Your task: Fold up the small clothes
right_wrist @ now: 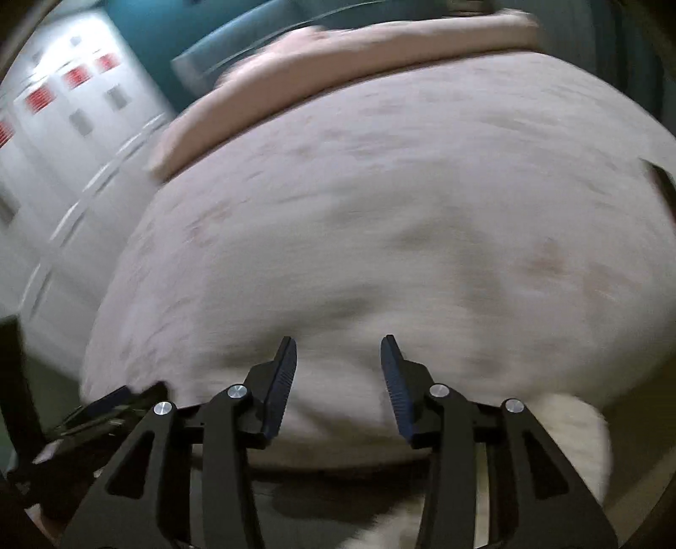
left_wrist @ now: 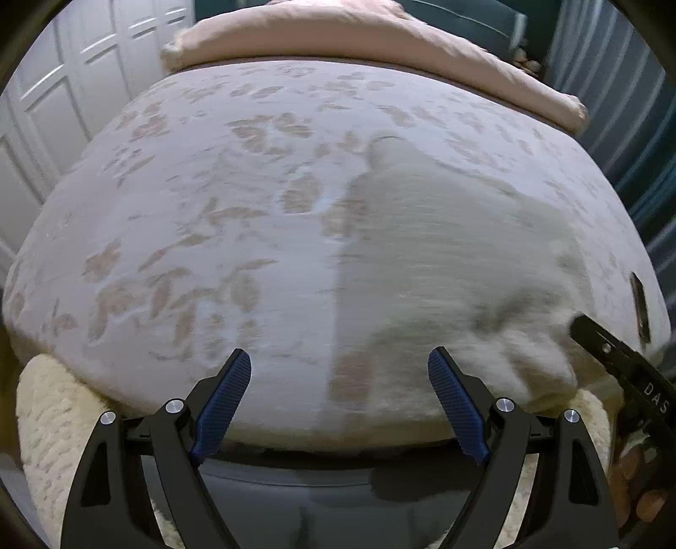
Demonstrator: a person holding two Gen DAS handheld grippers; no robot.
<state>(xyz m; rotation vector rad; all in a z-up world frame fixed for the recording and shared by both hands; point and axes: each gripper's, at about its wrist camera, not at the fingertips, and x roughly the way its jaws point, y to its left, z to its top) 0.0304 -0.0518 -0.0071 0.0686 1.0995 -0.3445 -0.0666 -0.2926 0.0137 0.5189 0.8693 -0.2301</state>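
Left gripper [left_wrist: 339, 359]: jaws spread wide, nothing between them, hanging over the near edge of the bed [left_wrist: 211, 211].
Right gripper [right_wrist: 338, 344]: jaws parted too, a narrower gap, nothing held; I see it over the near part of the bed, and its black arm pokes in at the right edge of my left view.
Garment [left_wrist: 443, 253]: a pale cream piece lying flat on the right half of the bed, a narrow part reaching toward the far side, a crumpled edge near right. It is blurred, so I cannot tell what kind of clothing it is.
Bedspread: light, with a tan flower pattern.
Pillow [left_wrist: 338, 38]: pinkish, lying across the far end.
Phone [left_wrist: 640, 306]: a dark slab at the bed's right edge.
Rug [left_wrist: 46, 414]: fluffy cream, below the near edge.
Doors [left_wrist: 55, 84]: white panels, far left.
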